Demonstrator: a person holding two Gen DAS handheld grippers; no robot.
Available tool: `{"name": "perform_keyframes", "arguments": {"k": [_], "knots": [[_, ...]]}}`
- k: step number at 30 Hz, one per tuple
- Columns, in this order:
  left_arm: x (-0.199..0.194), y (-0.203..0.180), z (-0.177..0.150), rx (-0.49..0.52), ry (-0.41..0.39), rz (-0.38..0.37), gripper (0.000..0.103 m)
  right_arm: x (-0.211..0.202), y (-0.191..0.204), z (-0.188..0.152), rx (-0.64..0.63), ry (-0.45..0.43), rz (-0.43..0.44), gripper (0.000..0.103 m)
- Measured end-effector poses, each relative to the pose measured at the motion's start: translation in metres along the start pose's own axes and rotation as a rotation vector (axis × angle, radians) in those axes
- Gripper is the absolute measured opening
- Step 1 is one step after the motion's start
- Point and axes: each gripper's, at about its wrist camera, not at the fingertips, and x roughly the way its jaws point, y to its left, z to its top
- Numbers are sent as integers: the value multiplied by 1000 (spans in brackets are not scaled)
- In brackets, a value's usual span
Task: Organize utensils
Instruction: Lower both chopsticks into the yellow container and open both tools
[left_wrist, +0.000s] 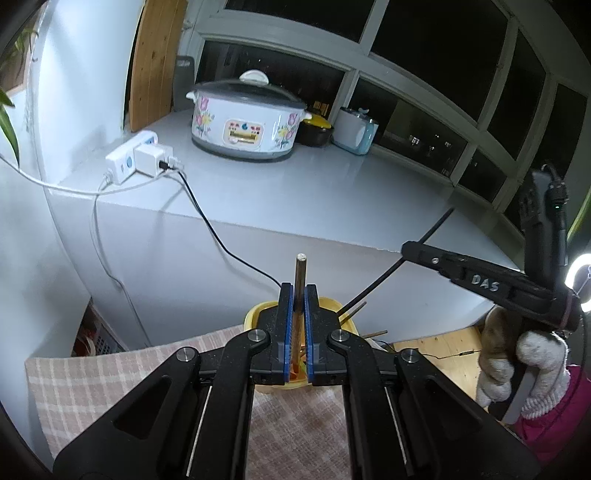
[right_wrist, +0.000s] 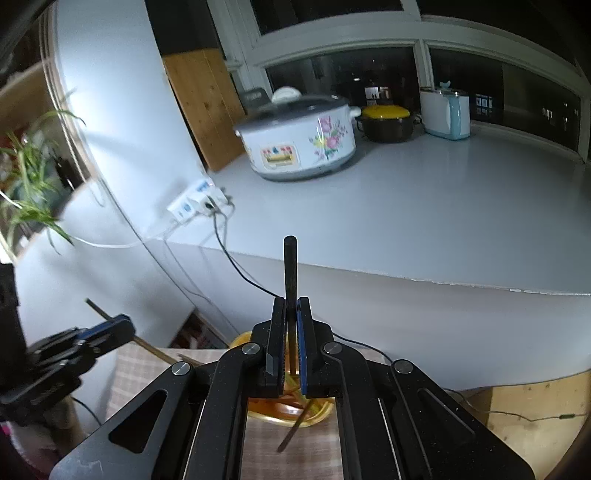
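Observation:
My left gripper (left_wrist: 299, 291) is shut on a brown chopstick (left_wrist: 300, 269) with a pale tip that stands up between the blue pads. Just behind the fingers sits a yellow container (left_wrist: 255, 314) with other chopsticks (left_wrist: 373, 334) sticking out. My right gripper (right_wrist: 291, 306) is shut on a black chopstick (right_wrist: 290, 266), directly above the yellow container (right_wrist: 314, 413). In the left wrist view the right gripper (left_wrist: 406, 249) comes in from the right with the black chopstick (left_wrist: 428, 232) slanting through it, held by a gloved hand (left_wrist: 535, 358). The left gripper (right_wrist: 125, 325) shows at the left of the right wrist view.
A checked cloth (left_wrist: 110, 387) covers the table under the container. Behind it runs a grey counter (left_wrist: 332, 192) with a flowered cooker (left_wrist: 243, 118), a power strip (left_wrist: 136, 158) and a black cable (left_wrist: 221, 240). A plant (right_wrist: 33, 184) stands at the left.

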Motion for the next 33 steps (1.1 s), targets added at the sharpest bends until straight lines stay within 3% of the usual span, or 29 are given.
{"name": "perform_keyframes", "arguments": {"k": [13, 33], "knots": [[30, 0, -19, -7, 78, 6, 3, 52, -6, -14, -25, 151, -14, 4], [55, 4, -44, -10, 170, 14, 3, 88, 1, -25, -66, 282, -14, 4]]}}
